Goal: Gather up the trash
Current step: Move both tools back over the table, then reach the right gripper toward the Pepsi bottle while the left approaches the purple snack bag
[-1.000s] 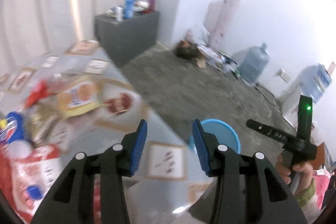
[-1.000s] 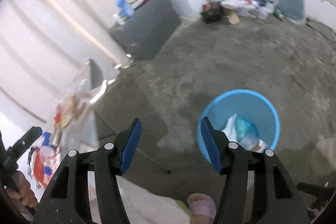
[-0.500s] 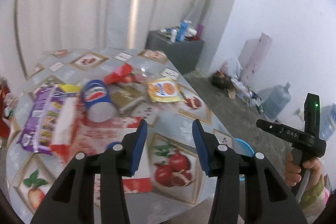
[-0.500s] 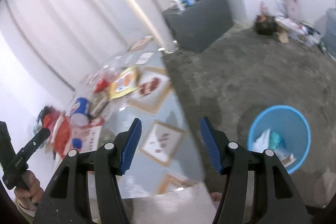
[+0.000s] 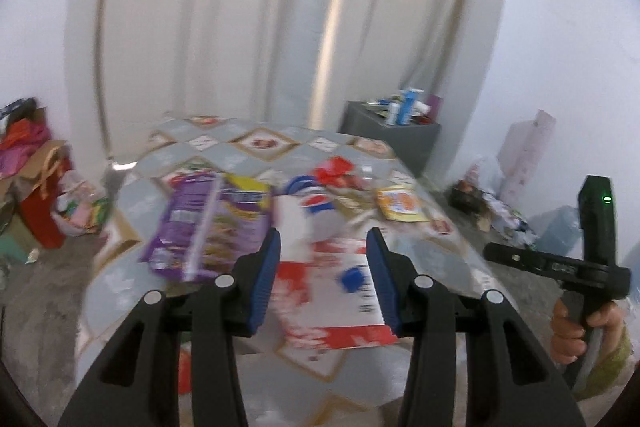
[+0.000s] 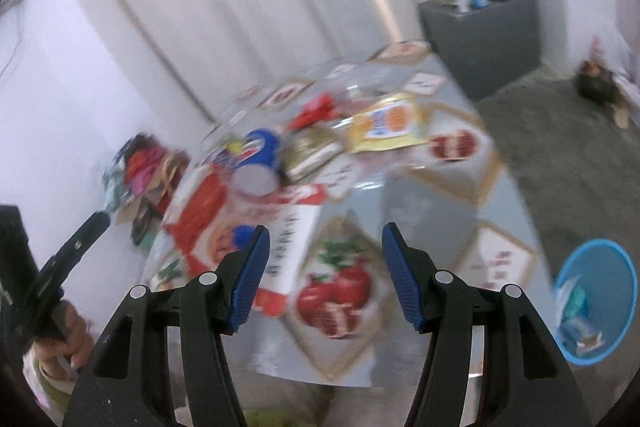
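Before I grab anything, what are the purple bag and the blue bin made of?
The purple bag looks like thin glossy plastic film: crinkled, printed, with a sealed seam down the middle. The blue bin looks like smooth moulded plastic, with an even colour and a rounded rim. Motion blur leaves both uncertain.

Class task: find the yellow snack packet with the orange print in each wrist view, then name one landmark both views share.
Left wrist view: the yellow snack packet lies right of centre on the table, toward its far right edge.
Right wrist view: the packet lies above centre, beyond the open jaws.
Shared landmark: the grey cabinet behind the table.
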Available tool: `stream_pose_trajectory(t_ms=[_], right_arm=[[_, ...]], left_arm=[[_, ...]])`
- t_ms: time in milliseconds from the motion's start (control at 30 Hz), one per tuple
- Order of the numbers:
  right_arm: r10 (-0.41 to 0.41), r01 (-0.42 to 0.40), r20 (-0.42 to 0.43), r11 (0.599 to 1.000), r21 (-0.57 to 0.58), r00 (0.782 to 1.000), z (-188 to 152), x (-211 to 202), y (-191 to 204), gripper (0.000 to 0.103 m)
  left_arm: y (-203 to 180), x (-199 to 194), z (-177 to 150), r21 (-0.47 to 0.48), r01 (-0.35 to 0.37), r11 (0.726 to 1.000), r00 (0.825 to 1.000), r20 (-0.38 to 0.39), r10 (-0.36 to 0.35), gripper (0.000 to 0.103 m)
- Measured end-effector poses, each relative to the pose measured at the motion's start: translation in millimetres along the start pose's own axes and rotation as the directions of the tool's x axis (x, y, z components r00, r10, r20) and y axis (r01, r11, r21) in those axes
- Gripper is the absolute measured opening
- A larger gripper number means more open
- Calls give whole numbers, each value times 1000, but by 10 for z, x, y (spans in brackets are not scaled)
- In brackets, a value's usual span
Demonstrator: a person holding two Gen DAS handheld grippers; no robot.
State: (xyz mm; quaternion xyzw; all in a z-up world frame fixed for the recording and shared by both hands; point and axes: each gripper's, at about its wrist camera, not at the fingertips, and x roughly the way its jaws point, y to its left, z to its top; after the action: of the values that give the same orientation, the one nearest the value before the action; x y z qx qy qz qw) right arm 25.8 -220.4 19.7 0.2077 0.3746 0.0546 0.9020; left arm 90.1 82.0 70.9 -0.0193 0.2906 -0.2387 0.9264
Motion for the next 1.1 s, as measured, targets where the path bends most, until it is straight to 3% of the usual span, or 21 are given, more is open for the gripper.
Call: stream_pose_trajectory(t_ms=[200, 433, 733, 1100], right_arm=[[83, -93, -83, 988, -120, 993, -64, 324, 498, 56], [144, -183, -166, 950, -252, 976, -216, 621, 983, 56], [157, -215, -205, 929, -300, 966, -280, 848, 1260, 56], [152, -207, -207, 938, -279, 966, -191, 1171, 1405, 56]], left_arm=[[568, 120, -162, -99, -92, 991, 995, -47, 88, 35], [1043, 360, -335, -200, -133, 971, 988, -109, 112, 30], [1522, 803, -246, -220, -221, 950, 966, -181, 183, 30], [1657, 1265, -245, -167, -287, 943, 931, -282, 234, 30]])
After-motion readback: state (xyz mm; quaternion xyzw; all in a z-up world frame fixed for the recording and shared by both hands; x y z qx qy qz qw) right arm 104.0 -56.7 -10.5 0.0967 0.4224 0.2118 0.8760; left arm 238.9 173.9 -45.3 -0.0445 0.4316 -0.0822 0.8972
